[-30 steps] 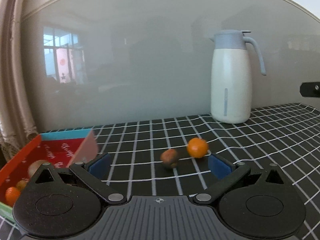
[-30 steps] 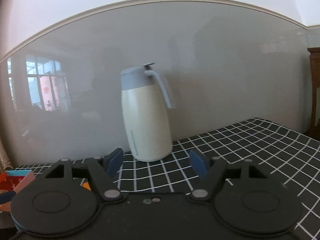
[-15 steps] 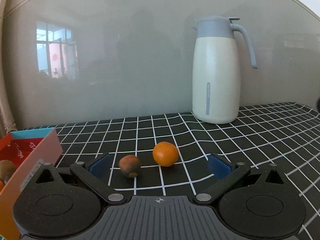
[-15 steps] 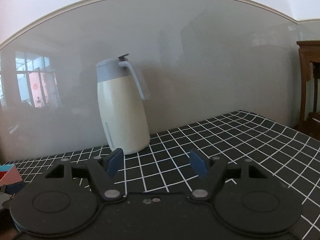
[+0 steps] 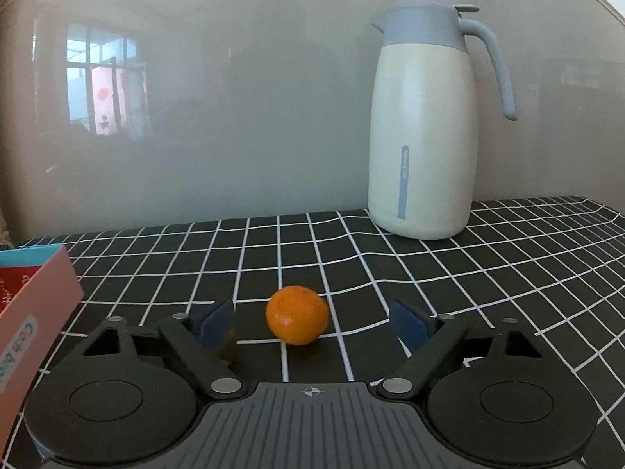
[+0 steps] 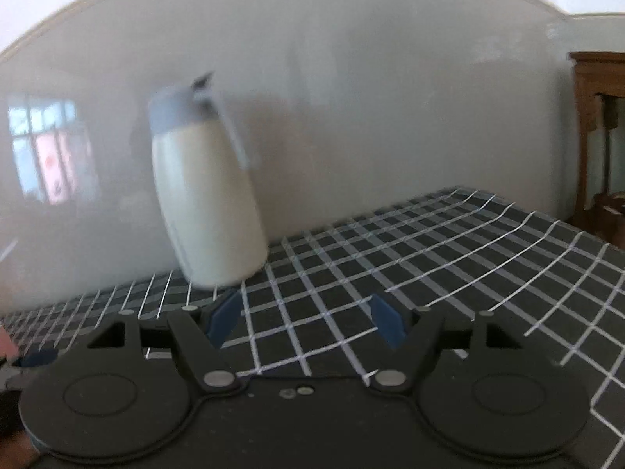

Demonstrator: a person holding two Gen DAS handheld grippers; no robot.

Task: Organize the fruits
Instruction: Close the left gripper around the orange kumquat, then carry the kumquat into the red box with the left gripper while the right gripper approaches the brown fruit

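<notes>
An orange tangerine (image 5: 297, 320) lies on the black checked tablecloth (image 5: 468, 273), between the blue pads of my left gripper (image 5: 312, 326). The jaws are closing, and neither pad touches the fruit. A small brown fruit (image 5: 227, 348) peeks out behind the left pad, mostly hidden. The pink and red box (image 5: 35, 312) stands at the left edge. My right gripper (image 6: 304, 318) hovers open over bare cloth with nothing between its fingers; that view is blurred.
A cream jug with a grey-blue lid and handle (image 5: 424, 129) stands at the back by the glossy wall, also the jug (image 6: 203, 191) left of centre in the right wrist view. A wooden cabinet (image 6: 597, 133) stands past the table's right edge.
The left gripper moved right and closer, so the tangerine now sits between its pads and the brown fruit slid behind the left pad. Its jaws narrowed. The right view swung right and blurred.
</notes>
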